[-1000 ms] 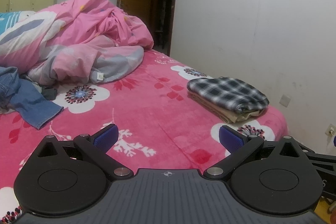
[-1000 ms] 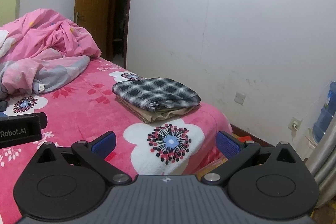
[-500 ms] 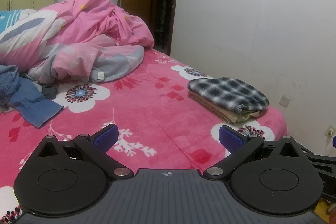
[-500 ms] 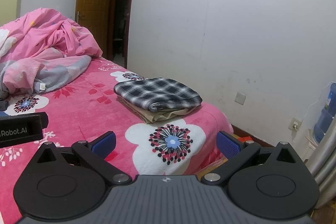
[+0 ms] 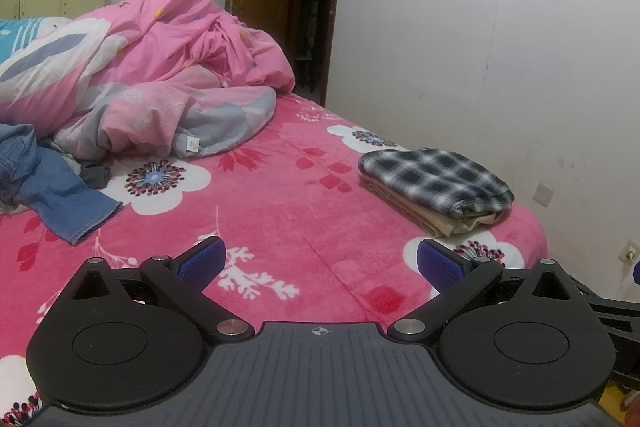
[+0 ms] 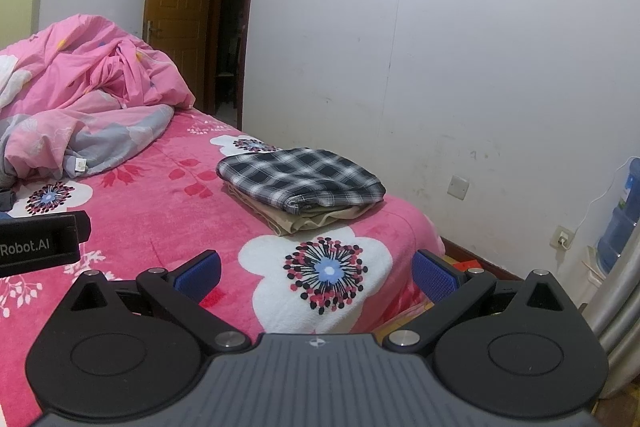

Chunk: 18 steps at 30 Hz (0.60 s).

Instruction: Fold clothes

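On the bed (image 5: 280, 211), a crumpled duvet (image 5: 160, 107) is lying behind jeans (image 5: 60, 195); both grippers' fingers (image 5: 202, 261) are hovering spread wide, empty.

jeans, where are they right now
Left wrist view, far left: the jeans lie crumpled on the bed below the pink duvet, far from the folded stack.

Black gripper (image 5: 320, 263), blue pads (image 5: 202, 261), silver screws
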Available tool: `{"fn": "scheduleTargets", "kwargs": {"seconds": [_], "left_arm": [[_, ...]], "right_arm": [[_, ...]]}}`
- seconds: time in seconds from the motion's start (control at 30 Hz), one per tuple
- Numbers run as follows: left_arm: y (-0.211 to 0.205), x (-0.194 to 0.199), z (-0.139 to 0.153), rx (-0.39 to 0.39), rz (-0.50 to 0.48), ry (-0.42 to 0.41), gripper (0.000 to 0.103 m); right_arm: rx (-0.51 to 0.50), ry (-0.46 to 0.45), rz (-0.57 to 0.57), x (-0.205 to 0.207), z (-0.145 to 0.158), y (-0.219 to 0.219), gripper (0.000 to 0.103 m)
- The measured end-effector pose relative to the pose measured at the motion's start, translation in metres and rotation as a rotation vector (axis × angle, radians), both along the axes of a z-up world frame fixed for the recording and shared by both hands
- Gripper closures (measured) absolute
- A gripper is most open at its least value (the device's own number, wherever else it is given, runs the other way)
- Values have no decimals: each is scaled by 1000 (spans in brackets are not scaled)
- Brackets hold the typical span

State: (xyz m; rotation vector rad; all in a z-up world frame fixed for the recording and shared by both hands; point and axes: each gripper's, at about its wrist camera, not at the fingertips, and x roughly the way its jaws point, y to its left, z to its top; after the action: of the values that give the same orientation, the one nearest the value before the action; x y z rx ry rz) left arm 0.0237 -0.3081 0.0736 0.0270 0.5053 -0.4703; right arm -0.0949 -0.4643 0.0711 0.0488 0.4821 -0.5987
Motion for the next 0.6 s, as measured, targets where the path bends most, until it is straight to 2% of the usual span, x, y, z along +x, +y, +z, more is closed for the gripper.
{"fn": "scheduleTargets", "kwargs": {"seconds": [0.6], "left_arm": [[0,0,-1,2,1,1,0]], "right_arm": [[3,3,0,1,-1,2,0]]}}
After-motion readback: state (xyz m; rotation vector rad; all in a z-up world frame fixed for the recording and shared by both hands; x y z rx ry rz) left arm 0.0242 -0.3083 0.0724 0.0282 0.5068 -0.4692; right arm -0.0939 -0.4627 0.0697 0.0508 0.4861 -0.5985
